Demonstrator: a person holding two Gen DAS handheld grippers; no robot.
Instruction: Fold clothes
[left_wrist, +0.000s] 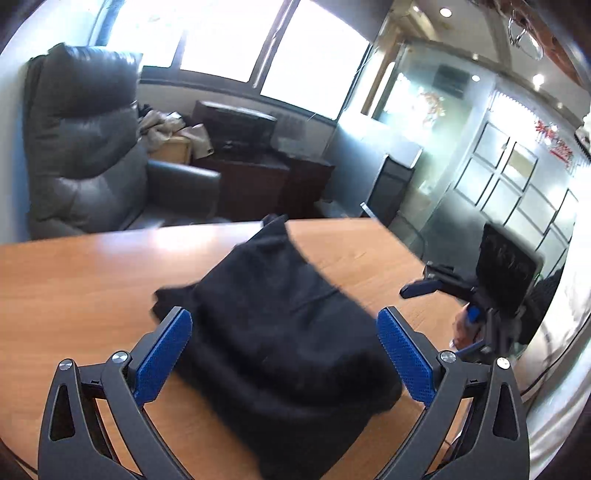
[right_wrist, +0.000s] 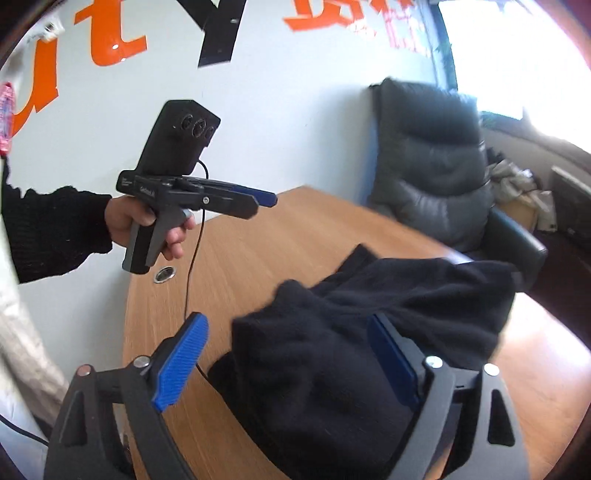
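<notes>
**Both grippers released over a bunched black garment**

A black garment (left_wrist: 280, 328) lies in a loose, partly folded heap on the wooden table (left_wrist: 92, 280). It reaches from near the table's near edge toward the far edge, where one narrow end stops just short of the edge. A small flap sticks out of the heap on the side away from the right gripper.

The left gripper (left_wrist: 284, 350) hangs above the near part of the heap with its jaws spread wide. The blue pads (left_wrist: 162, 354) stand either side of the cloth as seen from the wrist camera, and nothing is pinched between them.

The right gripper (right_wrist: 291, 365) is also released, jaws wide apart, with the garment below and between them; whether the far pad brushes the cloth I cannot tell. In its view the left gripper is held up off the table, well clear of the garment, in a hand (right_wrist: 147, 225) coming out of a black sleeve (right_wrist: 51, 232). A thin cable (right_wrist: 190, 280) drops from it toward the table, beside a round metal grommet (right_wrist: 165, 274) near the table's edge.

A grey leather armchair (left_wrist: 88, 147) stands beyond the far edge.
</notes>
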